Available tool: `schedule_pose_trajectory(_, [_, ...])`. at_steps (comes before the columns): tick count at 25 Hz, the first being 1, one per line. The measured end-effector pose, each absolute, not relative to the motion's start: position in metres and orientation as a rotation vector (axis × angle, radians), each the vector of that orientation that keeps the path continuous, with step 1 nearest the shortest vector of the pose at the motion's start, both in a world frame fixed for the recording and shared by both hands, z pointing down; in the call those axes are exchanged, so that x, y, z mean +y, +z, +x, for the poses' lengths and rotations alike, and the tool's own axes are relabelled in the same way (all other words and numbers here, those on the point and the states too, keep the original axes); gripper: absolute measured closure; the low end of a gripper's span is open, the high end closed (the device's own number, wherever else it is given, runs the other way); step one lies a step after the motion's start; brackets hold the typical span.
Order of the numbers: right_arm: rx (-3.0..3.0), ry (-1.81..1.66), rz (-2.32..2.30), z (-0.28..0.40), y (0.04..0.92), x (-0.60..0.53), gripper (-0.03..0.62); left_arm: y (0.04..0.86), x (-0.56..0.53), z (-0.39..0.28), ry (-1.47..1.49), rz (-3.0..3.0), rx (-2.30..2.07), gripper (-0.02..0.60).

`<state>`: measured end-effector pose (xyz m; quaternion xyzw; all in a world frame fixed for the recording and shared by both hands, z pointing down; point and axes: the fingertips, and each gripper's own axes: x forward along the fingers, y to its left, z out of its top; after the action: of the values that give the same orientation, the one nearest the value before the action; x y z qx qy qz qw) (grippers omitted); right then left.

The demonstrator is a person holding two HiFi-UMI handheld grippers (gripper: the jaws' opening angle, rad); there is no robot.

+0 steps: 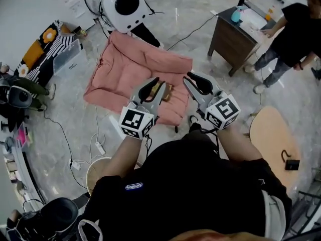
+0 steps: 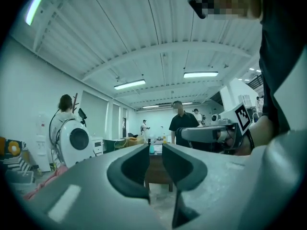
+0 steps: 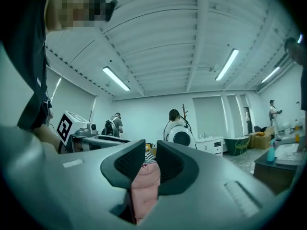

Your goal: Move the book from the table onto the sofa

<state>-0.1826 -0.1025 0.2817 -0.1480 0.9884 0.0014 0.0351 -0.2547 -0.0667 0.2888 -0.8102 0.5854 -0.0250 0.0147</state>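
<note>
Already, a small brown book (image 1: 164, 91) lies on the quilted pink sofa (image 1: 125, 67).

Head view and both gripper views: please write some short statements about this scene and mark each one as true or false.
1. The brown book lies on the pink padded floor sofa. True.
2. The left gripper holds the book. False: its jaws stand slightly apart with nothing between them.
3. A teal bottle stands on the dark brown wooden table. True.
4. The right gripper pinches pink fabric. False: its jaws are apart and empty; the pink sofa only shows far behind, through the gap.
</note>
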Motion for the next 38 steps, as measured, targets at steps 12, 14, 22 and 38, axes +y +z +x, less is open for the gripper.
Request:
schedule_pose_trajectory(12, [2.906, -0.001, -0.952, -0.050, 0.262, -0.033, 0.528, 0.267, -0.026, -0.128, -0.061, -2.786, 1.304, 0.512])
schedule_pose_trajectory(14, [2.872, 0.003, -1.031, -0.022, 0.252, -0.030, 0.539, 0.258, -0.026, -0.101, -0.046, -2.817, 1.223, 0.515])
schedule_pose_trajectory(22, [2.756, 0.024, -1.251, 0.076, 0.231, -0.004, 0.543, 0.242, -0.019, 0.000, -0.026, -2.911, 0.970, 0.525])
schedule_pose_trajectory(38, [2.642, -0.053, -1.362, 0.241, 0.248, 0.065, 0.565, 0.257, 0.046, 0.159, -0.077, -2.938, 0.891, 0.572])
